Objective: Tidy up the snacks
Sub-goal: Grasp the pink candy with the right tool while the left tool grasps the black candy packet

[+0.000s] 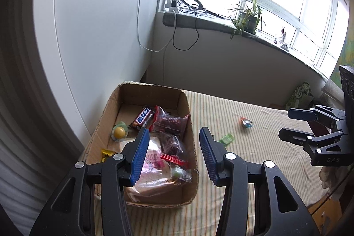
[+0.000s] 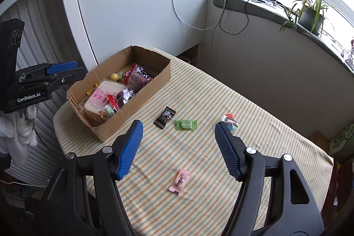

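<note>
A cardboard box (image 2: 141, 101) stands at the far left of the striped table and holds a bread packet (image 2: 104, 92), a chocolate bar (image 1: 142, 117), a yellow jelly cup (image 1: 119, 132) and red-sealed bags. My left gripper (image 1: 174, 134) hovers open and empty over the box's right wall (image 1: 190, 125); seen from the right wrist, this left gripper (image 2: 77, 69) is left of the box. My right gripper (image 2: 178, 125) hangs open and empty above the cloth. Below it lie a black sachet (image 2: 164, 117), a green candy (image 2: 185, 124), a colourful candy (image 2: 230, 121) and a pink candy (image 2: 179, 179).
The striped cloth (image 2: 254, 158) drops off at the near and right edges. A white panel (image 2: 137, 3) rises behind the box. A window sill (image 2: 265, 8) carries a potted plant (image 2: 309, 17), a ring light and hanging cables. A green pack (image 1: 301, 95) sits past the table's far right corner.
</note>
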